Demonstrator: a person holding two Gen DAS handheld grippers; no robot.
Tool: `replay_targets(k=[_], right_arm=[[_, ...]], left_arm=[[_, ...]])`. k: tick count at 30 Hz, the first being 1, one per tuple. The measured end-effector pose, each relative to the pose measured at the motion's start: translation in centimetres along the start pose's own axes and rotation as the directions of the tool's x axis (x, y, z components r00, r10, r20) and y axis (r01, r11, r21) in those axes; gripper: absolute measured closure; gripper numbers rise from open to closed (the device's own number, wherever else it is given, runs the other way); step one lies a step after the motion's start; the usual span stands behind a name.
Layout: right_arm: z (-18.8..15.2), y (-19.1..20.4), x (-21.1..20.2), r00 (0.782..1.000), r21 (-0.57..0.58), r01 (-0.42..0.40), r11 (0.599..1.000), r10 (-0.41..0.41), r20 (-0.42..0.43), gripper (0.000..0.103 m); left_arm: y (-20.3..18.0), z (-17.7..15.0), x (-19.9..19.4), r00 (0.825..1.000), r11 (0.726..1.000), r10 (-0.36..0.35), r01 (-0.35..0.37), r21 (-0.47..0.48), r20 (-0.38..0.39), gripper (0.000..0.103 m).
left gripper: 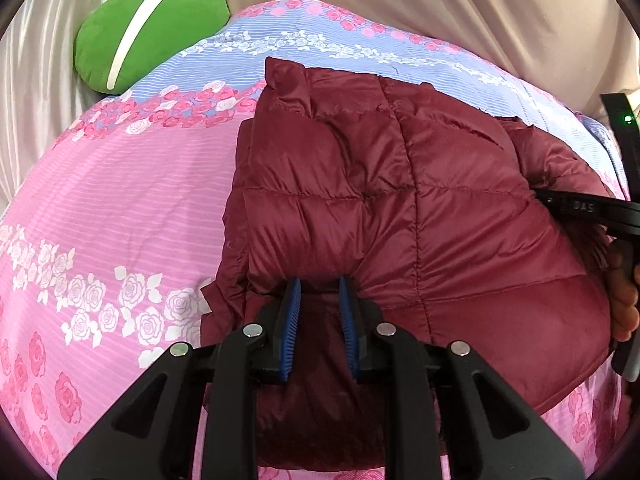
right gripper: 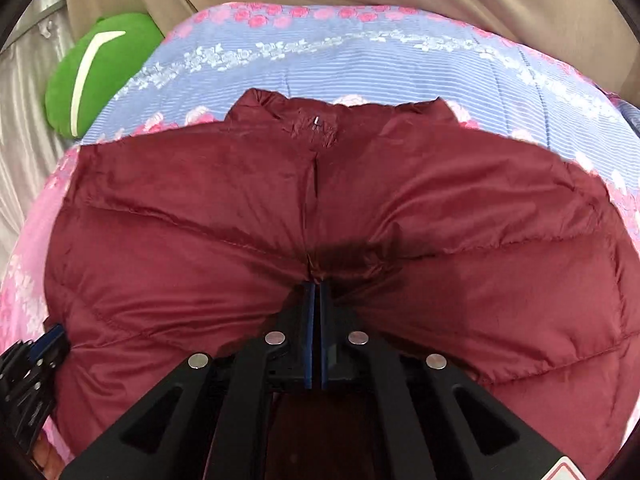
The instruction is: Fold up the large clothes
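Bed with floral sheet [left gripper: 120, 208], pink bands near, blue bands farther out, spreads ahead of both hand-held grippers. Beige curtain [left gripper: 440, 8] hangs beyond it.

Maroon quilted down jacket [left gripper: 380, 200] lies on the bed right in front of both hand-held grippers, already partly folded into a thick bundle with layers doubled over. In the right wrist view the collar end [right gripper: 340, 108] points away and a zipper line runs toward the fingers.

Green plush cushion [left gripper: 148, 32] with a white curved stripe sits far ahead-left, off the jacket and apart from it.

Left hand-held gripper [left gripper: 320, 292]: blue pads spread with a bulge of jacket between them; fabric looks touching or nearly touching the pads, so I call it parted around the near edge, not a firm pinch. Right hand-held gripper [right gripper: 316, 284]: pads pressed together, a pucker of jacket fabric at their tips, judged clamped on the jacket near the zipper line.

Step, as a judgement: mid-fold, the near hem being taken up to carry over toward the collar. Next move calls for the left to close properly on its edge, then both to lift together and level so the puffy, slippery shell does not slide out or spring open.

Writing: partial letters "DAS" on the black arm of the other hand-held gripper at the right edge of the left wrist view; rest unreadable. A red-bordered sticker at the bottom of the right wrist view is too cut off to read. No jacket brand legible.
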State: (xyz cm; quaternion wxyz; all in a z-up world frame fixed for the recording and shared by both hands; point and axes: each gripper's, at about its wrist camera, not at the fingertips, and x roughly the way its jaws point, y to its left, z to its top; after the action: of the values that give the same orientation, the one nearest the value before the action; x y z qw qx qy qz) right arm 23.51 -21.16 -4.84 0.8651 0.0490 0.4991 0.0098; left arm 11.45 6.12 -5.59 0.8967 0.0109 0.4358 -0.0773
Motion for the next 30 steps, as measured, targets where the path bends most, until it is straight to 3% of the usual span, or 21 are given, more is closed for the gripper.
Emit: replay_targets(k=[4,6,10,16,23,27,30], right_arm=[[0.7,0.1,-0.7,1.000,0.028,-0.008,1.000,0.008,-0.011,0.100],[1.1,0.2,-2.0,0.998,0.042,-0.053,0.998,0.052,0.020,0.100],[2.7,1.1,-3.0,0.996,0.016,-0.056,0.998,0.055,0.071,0.100],[4.0,0.3,2.9,1.000,0.033,-0.018,0.999,0.018,-0.019,0.103],[4.9,1.2,3.8,0.998,-0.006,0.053,0.999,-0.052,0.026,0.103],[5.2,-0.7,2.7,1.000,0.083,-0.020,0.996,0.018,0.019,0.103],[4.1,-3.5,-0.7,0.993,0.167,-0.102,0.981,0.089,0.080,0.101]], left_arm=[[0.1,0.0,0.2,1.000,1.000,-0.013,0.013,0.002,-0.003,0.084],[0.2,0.0,0.2,1.000,1.000,-0.020,0.020,0.003,-0.002,0.084],[0.1,0.1,0.3,1.000,1.000,-0.016,0.016,0.005,-0.001,0.084],[0.1,0.4,0.7,0.999,0.999,-0.033,0.033,0.004,-0.004,0.083],[-0.6,1.7,1.9,1.000,1.000,-0.004,0.004,0.031,0.001,0.083],[-0.6,2.5,2.2,1.000,0.999,0.008,-0.007,0.036,-0.006,0.083],[1.1,2.6,0.8,0.998,0.998,-0.055,0.055,-0.036,-0.016,0.080]])
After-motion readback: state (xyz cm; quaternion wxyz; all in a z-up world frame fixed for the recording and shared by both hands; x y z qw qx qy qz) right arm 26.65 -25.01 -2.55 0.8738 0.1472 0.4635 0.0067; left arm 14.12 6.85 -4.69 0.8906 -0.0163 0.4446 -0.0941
